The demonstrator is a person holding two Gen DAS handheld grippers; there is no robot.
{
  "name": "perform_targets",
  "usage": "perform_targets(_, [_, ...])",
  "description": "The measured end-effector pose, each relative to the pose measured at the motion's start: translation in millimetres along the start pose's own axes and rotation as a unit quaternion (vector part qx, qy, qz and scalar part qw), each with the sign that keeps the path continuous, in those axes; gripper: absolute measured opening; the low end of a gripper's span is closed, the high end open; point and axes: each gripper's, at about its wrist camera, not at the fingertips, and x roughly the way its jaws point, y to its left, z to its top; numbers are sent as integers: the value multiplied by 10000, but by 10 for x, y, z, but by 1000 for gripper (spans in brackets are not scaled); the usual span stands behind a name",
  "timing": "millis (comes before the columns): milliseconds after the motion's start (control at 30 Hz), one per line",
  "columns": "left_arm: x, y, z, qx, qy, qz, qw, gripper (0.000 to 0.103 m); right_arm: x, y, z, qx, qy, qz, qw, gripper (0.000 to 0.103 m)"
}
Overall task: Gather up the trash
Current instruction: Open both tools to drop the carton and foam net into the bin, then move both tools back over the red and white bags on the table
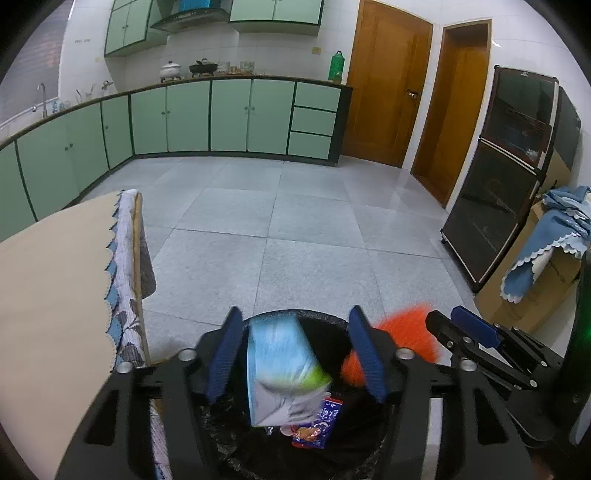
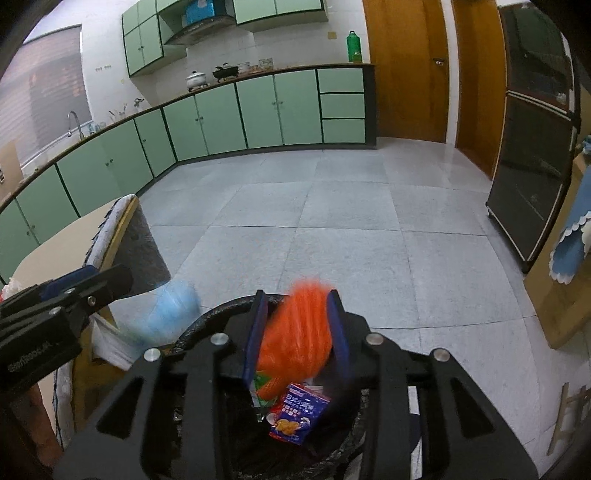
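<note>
Here, left fingers (image 1: pixel 364 347) wide, blue carton (image 1: pixel 280 362) loose

Ahead of my left gripper (image 1: pixel 297 354) I see a pale grey tiled floor (image 1: pixel 295 229) running to a curved run of mint-green base cabinets (image 1: pixel 229 116) under a dark counter. Green wall cupboards (image 1: pixel 127 27) and a range hood (image 1: pixel 190 18) hang on the white tiled wall above. A white pot (image 1: pixel 170 70), a black pan (image 1: pixel 203 67) and a green bottle (image 1: pixel 337 65) stand on that counter, with a tap (image 1: pixel 41 98) far left. To the right are two wooden doors (image 1: pixel 388 85), then a dark glass-fronted cabinet (image 1: pixel 506 173). A blue cloth (image 1: pixel 550 240) drapes a cardboard box further right. Just left of the gripper is a table (image 1: pixel 48 288) under a beige cover.
</note>
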Motion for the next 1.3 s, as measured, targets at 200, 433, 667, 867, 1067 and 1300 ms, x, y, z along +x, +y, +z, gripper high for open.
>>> perform_targets(200, [-61, 18, 40, -100, -47, -57, 9999, 65, -81, -15, 39, 56, -52, -99, 9999, 44])
perform_targets(433, [-453, 270, 147, -243, -525, 188, 9981, 81, -404, 122, 120, -33, -477, -300, 9984, 88])
perform_targets(667, [-934, 809, 85, -469, -894, 706, 9924, 88, -625, 453, 171, -141, -716, -71, 9973, 96])
perform_targets(867, [-1326, 1439, -107, -783, -988, 1287, 9836, 89, -726, 1010, 230, -431, -810, 401, 9950, 98])
perform_targets(1067, [-1709, 2105, -389, -1088, -1029, 1998, 9683, 90, -745, 1752, 283, -863, -774, 961, 9886, 98])
perform_targets(1300, [-2058, 2778, -705, -1397, -1096, 2755, 9448, 90, -694, 2622, 234, -1190, -849, 1622, 9759, 98])
